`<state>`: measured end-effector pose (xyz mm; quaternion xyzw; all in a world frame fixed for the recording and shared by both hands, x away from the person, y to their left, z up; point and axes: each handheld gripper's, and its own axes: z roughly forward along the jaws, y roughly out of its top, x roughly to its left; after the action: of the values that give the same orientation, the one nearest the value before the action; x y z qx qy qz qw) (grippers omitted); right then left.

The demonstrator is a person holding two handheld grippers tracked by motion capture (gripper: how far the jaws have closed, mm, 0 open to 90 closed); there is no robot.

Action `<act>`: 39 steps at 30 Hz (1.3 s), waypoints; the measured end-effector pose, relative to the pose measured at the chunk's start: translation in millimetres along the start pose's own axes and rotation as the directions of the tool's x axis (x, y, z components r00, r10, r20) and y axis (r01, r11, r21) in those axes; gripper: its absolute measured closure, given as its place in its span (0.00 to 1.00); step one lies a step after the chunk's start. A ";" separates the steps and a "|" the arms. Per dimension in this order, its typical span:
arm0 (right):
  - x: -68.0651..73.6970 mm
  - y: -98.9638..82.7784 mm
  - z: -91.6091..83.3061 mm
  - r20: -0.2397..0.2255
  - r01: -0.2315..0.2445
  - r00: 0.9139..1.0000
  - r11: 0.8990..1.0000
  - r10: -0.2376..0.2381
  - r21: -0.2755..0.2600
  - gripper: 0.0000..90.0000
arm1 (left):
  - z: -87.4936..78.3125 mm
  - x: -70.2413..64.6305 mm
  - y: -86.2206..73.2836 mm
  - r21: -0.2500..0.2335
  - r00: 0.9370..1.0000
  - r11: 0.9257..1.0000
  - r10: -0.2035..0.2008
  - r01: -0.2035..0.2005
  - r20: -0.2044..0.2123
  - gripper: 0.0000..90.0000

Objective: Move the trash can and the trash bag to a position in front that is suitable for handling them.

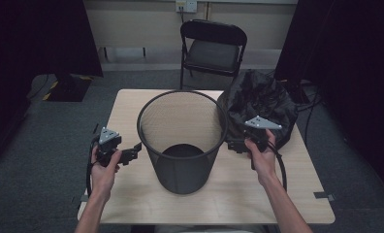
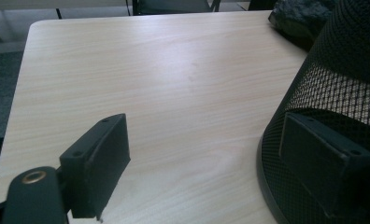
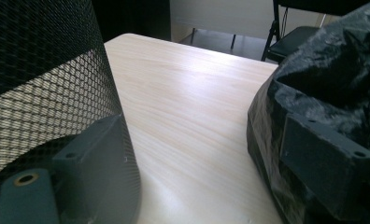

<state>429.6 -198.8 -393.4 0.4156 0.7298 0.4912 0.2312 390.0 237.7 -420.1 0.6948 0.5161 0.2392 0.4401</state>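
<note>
- One round black wire-mesh wastebasket (image 1: 183,141) stood on the table.
- One crumpled black plastic bag (image 1: 260,99) lay there.
- One light wooden table (image 1: 132,104).
- One black folding chair (image 1: 213,48).
- Two black handheld grippers: left gripper (image 1: 134,153), right gripper (image 1: 234,144).

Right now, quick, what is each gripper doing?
Left gripper: open, holding nothing, beside the bin.
Right gripper: open, holding nothing, between the bin and the black bag.
</note>
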 end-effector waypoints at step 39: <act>55.7 -11.9 9.3 -0.148 0.072 0.986 0.997 -0.074 -0.014 0.39 | -36.4 1.9 -21.6 -0.031 0.993 0.999 0.025 -0.022 0.113 0.34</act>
<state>401.4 -149.5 -404.1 0.3498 0.7576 0.5151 0.1957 351.1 254.5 -420.8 0.7067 0.4784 0.2122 0.4761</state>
